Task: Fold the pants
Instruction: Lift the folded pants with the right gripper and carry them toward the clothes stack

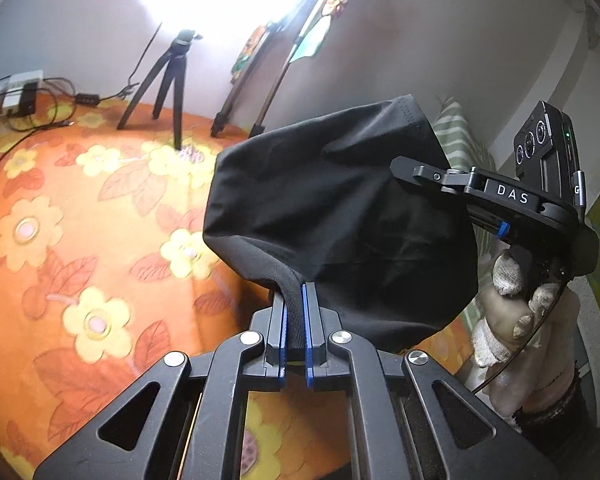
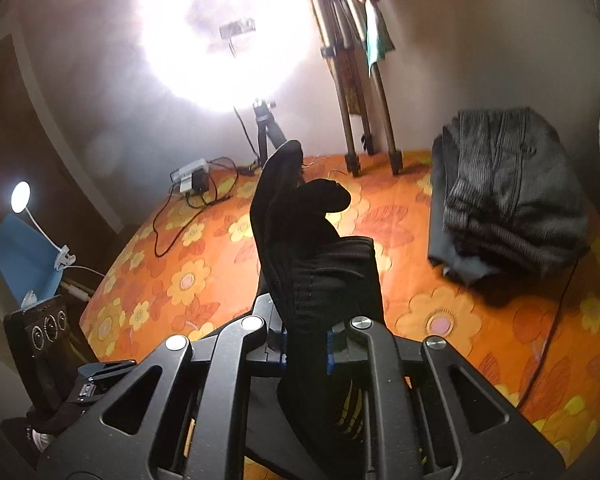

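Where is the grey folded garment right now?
In the right wrist view the grey folded garment lies at the right of the orange floral bedspread, just right of the tripod legs, apart from the black pants in the right gripper.

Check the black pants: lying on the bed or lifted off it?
Lifted. The black pants hang bunched above the bedspread, pinched by the left gripper and right gripper.

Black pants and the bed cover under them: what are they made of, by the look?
Black pants: thin, matte, probably stretchy knit or synthetic; it drapes softly, with a stitched edge in the left tongs and a ribbed band in the right tongs. Bed cover: woven printed cloth, likely cotton; flat orange floral pattern without sheen.
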`<state>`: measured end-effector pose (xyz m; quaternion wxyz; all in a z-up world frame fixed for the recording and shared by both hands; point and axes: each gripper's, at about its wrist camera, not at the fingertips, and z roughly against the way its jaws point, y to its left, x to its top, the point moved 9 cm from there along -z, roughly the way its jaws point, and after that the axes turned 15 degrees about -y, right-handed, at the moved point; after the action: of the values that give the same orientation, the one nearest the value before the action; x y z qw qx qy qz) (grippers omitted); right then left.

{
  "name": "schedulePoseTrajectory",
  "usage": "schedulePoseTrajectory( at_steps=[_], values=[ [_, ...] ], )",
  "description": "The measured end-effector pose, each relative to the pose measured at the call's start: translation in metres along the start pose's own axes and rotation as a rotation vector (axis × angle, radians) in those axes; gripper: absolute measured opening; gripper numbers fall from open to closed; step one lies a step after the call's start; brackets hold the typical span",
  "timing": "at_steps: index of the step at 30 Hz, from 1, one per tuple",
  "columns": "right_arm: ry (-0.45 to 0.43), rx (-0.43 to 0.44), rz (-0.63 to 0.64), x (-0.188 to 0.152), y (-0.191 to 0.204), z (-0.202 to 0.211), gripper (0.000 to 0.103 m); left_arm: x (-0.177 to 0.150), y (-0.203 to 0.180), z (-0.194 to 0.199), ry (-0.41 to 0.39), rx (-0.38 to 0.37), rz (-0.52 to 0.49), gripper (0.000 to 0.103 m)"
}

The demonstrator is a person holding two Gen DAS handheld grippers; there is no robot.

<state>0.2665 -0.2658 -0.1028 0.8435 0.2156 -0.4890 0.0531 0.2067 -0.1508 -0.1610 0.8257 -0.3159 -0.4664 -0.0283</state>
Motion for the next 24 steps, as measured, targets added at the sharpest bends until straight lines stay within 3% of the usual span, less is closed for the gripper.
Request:
schedulePoseTrajectory(
  at_steps=[13, 24],
  values=[
    [-0.104, -0.054, 0.02, 0.079, -0.035, 0.011, 0.013, 0.066, -0.056, -0.036, -0.091, -0.092, -0.061, 0.005],
    [-0.224, -0.147, 0.06, 0.172, -0.089, 0.03, 0.013, 0.13, -0.128, -0.102, -0.16, -0.179, -0.144, 0.005]
  ],
)
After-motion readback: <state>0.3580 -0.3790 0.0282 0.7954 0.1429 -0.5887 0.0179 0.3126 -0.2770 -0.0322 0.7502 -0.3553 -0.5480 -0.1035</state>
